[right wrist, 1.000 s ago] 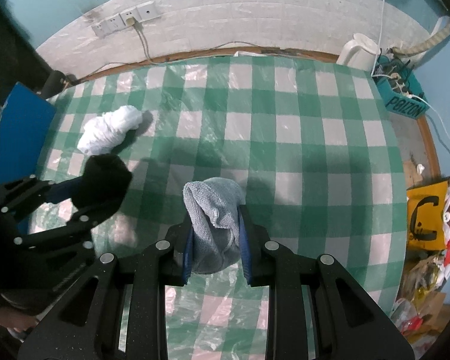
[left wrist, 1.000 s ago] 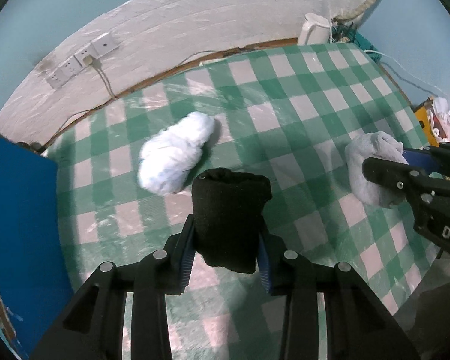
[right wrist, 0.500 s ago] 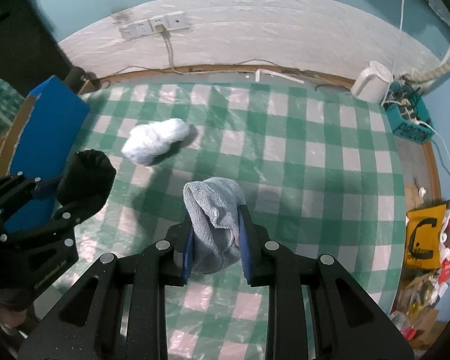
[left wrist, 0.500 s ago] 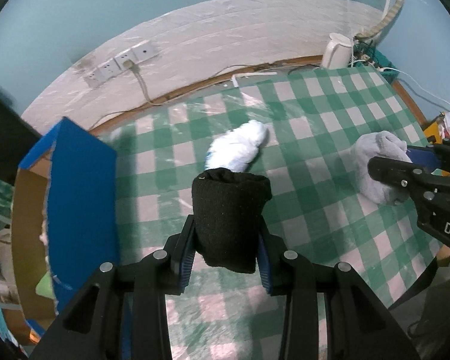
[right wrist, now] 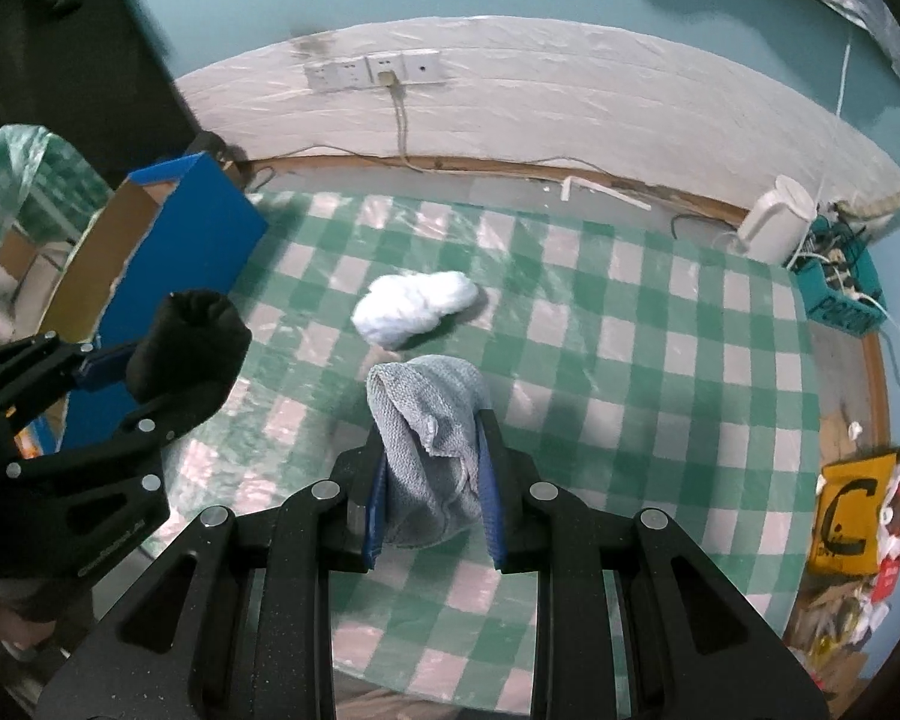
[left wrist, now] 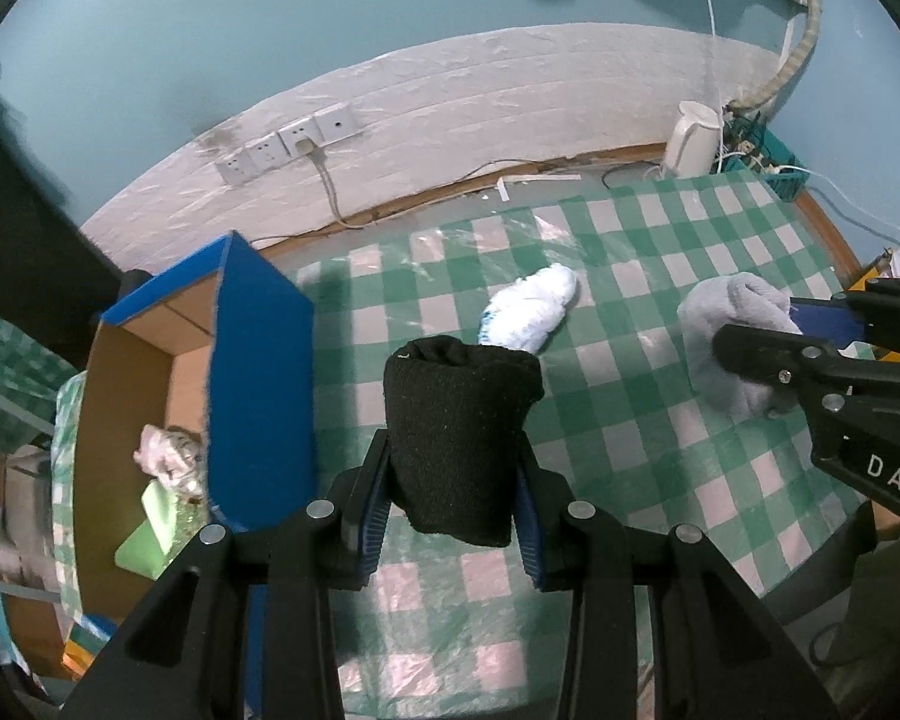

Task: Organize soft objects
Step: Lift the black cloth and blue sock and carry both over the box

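My left gripper is shut on a rolled black sock, held above the green checked table; it also shows in the right wrist view. My right gripper is shut on a grey knitted cloth, also seen at the right of the left wrist view. A white-and-blue rolled cloth lies on the table ahead of both grippers. An open cardboard box with blue sides stands at the table's left edge and holds some soft items.
The green checked tablecloth covers the table. A white kettle and a teal basket of cables stand at the far right. A wall socket strip with a cord is behind. Clutter and a yellow bag lie at right.
Both grippers have risen and pulled back from the table with their loads. The blue box has come into view at the left. The white cloth has not moved.
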{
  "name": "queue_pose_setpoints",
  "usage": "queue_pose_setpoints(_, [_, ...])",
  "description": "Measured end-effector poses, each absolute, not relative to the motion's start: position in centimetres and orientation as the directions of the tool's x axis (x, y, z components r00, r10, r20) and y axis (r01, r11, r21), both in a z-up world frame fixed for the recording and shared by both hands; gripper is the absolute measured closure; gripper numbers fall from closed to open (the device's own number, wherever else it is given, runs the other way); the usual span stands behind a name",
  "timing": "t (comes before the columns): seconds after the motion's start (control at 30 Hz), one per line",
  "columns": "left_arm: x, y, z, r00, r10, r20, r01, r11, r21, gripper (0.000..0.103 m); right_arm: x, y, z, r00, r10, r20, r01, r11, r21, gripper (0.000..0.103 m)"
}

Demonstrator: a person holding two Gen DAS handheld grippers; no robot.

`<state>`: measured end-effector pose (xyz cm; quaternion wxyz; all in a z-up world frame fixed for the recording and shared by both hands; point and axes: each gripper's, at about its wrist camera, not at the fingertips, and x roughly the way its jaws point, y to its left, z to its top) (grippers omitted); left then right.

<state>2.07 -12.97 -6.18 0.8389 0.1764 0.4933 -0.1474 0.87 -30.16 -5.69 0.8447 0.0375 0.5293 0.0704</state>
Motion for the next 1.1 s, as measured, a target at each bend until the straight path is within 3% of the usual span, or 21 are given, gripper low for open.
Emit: queue_pose_setpoints(1.1, [2.7, 1.1, -2.7, 0.534, -0.028, -0.845, 0.208, 0.973, 0.1, 0.066, 4.5, -15.7, -1.6, 0.429, 0.264, -0.864, -0.298, 0.944, 0.141, 0.079])
